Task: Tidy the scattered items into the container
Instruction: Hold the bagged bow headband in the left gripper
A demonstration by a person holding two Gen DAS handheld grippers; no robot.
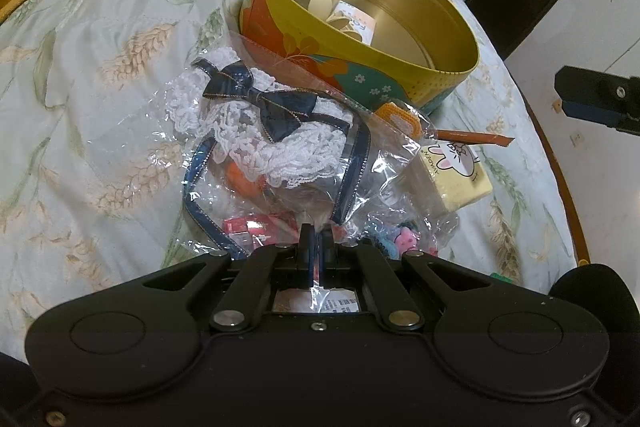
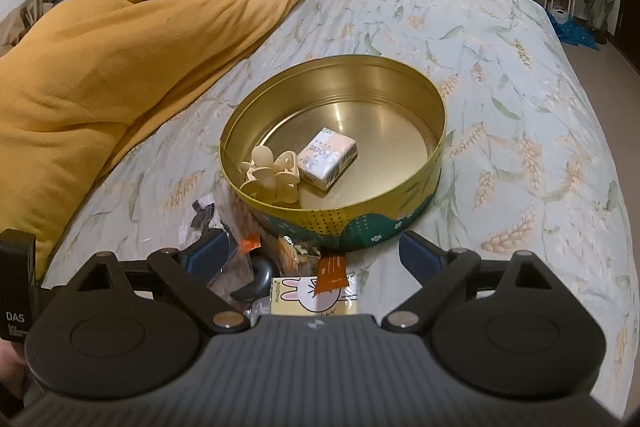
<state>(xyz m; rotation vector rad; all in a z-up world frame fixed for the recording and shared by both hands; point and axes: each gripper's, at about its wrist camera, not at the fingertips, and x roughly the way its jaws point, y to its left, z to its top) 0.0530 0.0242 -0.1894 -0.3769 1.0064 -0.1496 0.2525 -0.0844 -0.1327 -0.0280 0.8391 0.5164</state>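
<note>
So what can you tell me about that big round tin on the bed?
The round tin is a wide, shallow metal container with no lid on, sitting upright on the floral bedspread. Inside it is shiny gold; outside it is yellow with orange and teal panels and small white flowers. It holds a cream hair claw and a small tissue pack, side by side. A clear plastic bag of lace and ribbon leans against its near wall.

We see a round yellow tin [image 2: 400, 203] standing open on the bed, with a cream hair clip [image 2: 272, 175] and a tissue pack [image 2: 328, 157] inside. Just before it lie a clear bag of lace and navy ribbon [image 1: 272, 131], a rabbit-print pad [image 2: 312, 295] and an orange sachet [image 2: 330, 269] lying across the pad.
</note>
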